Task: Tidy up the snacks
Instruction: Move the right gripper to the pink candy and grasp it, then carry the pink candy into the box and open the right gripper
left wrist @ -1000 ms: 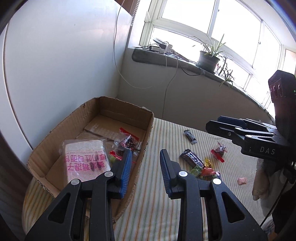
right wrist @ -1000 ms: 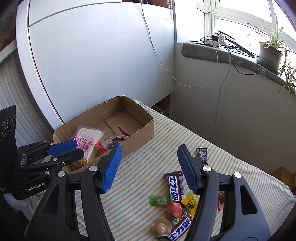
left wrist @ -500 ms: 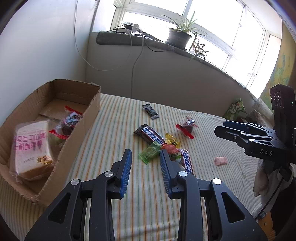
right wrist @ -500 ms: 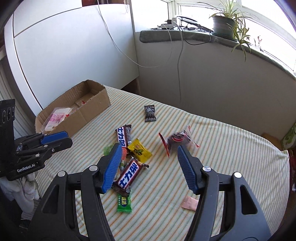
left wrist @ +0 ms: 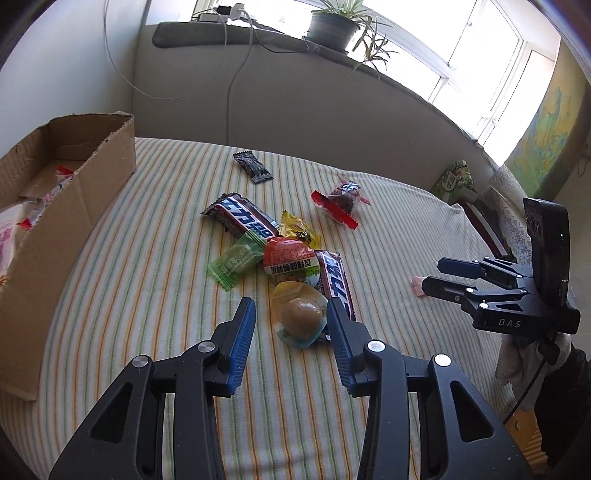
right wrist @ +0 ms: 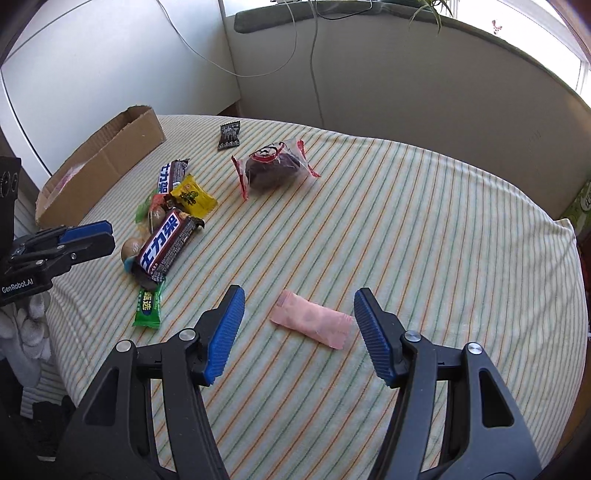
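My left gripper (left wrist: pixel 290 302) points down at the snack pile on the striped cloth. Its jaws are opening, and a clear pack with a round brown snack (left wrist: pixel 301 319) lies between them, not pressed by the pads. Around it lie two chocolate bars (left wrist: pixel 243 218) (left wrist: pixel 334 280), a green candy (left wrist: pixel 236 260), an orange pack (left wrist: pixel 290 258) and a yellow packet (left wrist: pixel 299 229). The cardboard box (left wrist: pixel 74 177) stands at the left with snacks inside. My right gripper (right wrist: pixel 300 295) is open, its fingers on either side of a pink wrapper (right wrist: pixel 312 323) without touching it.
A red-edged bag with a dark snack (right wrist: pixel 273 170) and a small black packet (right wrist: pixel 229 136) lie farther back. A green packet (right wrist: pixel 147 306) sits near the cloth's left edge. Behind are a wall, a sill with a potted plant (left wrist: pixel 334 24) and hanging cables.
Both grippers swung away from the box toward the loose snacks and sank closer to the cloth. The left jaws widened around the clear pack. The right gripper now frames the pink wrapper.
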A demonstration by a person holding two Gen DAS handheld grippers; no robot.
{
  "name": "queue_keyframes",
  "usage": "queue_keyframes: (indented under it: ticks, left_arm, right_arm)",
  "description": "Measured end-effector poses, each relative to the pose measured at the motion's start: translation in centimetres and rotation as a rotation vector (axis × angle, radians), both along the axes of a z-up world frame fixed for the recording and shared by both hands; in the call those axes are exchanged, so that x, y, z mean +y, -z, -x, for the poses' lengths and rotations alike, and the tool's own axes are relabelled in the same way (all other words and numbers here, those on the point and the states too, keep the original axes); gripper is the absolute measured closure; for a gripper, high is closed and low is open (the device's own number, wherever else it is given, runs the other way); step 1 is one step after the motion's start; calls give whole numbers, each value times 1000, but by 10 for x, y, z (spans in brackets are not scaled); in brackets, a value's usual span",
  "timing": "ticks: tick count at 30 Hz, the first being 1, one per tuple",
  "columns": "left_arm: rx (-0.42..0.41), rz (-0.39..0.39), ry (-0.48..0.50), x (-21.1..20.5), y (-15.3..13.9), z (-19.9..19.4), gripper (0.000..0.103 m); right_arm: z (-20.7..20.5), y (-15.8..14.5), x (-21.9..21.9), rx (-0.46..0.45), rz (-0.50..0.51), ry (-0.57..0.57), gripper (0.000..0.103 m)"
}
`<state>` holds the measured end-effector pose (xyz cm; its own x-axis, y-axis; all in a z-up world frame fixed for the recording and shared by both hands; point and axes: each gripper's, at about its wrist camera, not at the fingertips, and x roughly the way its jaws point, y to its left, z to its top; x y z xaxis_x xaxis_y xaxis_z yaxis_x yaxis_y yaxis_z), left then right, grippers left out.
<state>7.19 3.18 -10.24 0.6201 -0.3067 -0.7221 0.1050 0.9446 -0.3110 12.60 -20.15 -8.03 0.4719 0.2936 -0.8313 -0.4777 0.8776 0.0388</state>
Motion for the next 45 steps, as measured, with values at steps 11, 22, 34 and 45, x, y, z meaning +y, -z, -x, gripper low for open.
queue_keyframes:
  ticks: [11, 22, 34, 45]
  left_arm:
    - [31, -26, 11, -5, 8, -9, 64]
    - [35, -53, 26, -11, 12, -11, 64]
    - [16, -119, 62, -21, 17, -13, 74]
    - [-25, -122, 52, -18, 5, -1, 76]
  right_arm:
    - [4, 8, 7, -14, 158, -172, 48]
    - [-1, 12, 17, -3, 204, -242, 66]
    - [2, 11, -1, 15, 135, -165, 82]
    - [6, 4, -2, -29, 121, -117, 82]
